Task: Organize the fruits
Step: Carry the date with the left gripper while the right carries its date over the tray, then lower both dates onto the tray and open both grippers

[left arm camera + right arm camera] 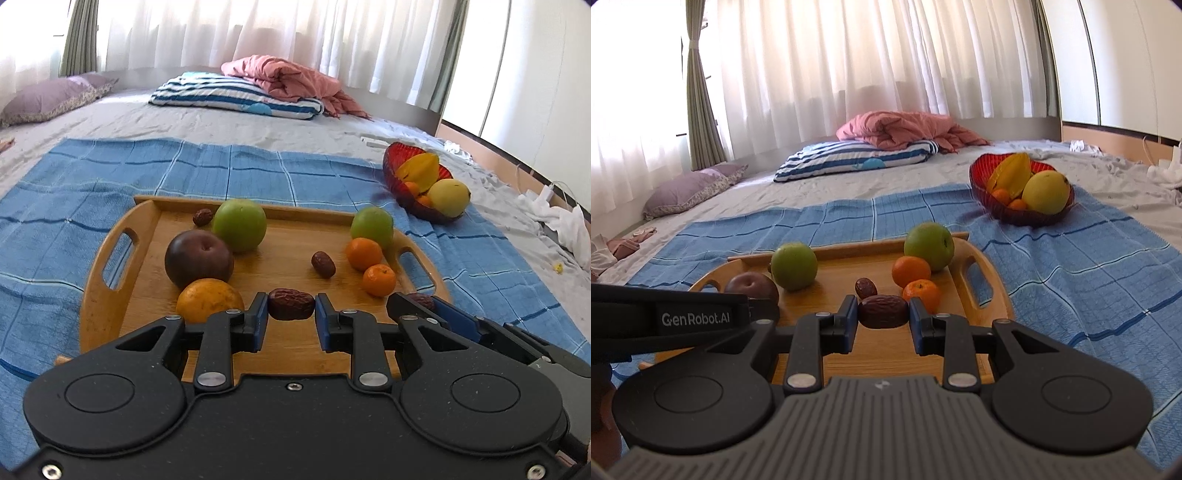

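A wooden tray on a blue cloth holds two green apples, a dark plum, an orange, two tangerines and red dates. My left gripper is shut on a red date just above the tray. My right gripper is shut on another red date; in the left wrist view its date shows at its finger. A red bowl with a starfruit, a yellow fruit and small oranges stands at the far right.
The blue checked cloth lies on a grey bed. A striped pillow and pink blanket lie at the back, a purple pillow at far left. White cloths and cables lie at the right edge.
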`<state>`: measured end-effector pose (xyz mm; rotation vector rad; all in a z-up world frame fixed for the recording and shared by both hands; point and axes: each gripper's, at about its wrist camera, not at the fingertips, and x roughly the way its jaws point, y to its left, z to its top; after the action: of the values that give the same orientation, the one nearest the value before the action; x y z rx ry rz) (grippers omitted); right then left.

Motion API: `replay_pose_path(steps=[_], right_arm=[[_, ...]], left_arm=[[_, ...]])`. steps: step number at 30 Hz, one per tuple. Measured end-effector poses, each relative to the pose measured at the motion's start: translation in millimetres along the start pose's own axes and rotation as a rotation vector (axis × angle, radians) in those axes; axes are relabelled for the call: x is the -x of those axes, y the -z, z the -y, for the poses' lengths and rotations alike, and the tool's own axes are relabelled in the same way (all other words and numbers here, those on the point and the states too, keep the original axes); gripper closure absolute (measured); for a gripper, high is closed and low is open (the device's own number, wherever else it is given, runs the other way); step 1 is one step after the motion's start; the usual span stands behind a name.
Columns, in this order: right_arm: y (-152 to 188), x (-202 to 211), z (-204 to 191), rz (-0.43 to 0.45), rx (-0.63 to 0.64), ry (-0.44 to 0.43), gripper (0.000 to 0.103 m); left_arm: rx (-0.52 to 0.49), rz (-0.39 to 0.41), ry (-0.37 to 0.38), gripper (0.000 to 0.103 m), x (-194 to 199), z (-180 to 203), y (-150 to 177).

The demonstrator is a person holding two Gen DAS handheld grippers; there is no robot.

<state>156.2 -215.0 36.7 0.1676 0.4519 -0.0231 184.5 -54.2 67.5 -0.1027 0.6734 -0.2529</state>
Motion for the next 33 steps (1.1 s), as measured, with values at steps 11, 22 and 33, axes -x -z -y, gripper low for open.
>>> replay_pose_path(steps=[11, 22, 33], right_arm=[[-5, -21, 1, -0.038, 0.029, 0.009, 0.068], [-17, -48, 4, -0.141, 0.044, -0.008, 0.069], [-38, -82, 23, -0.320, 0.029, -0.015, 0.069]], left_arm=[[0.020, -0.037, -0.023, 0.078, -24, -2, -7], [0.041, -0.110, -0.046, 0.078, -53, -3, -18], [0.035, -0.175, -0.088, 0.077, -77, -6, -32]])
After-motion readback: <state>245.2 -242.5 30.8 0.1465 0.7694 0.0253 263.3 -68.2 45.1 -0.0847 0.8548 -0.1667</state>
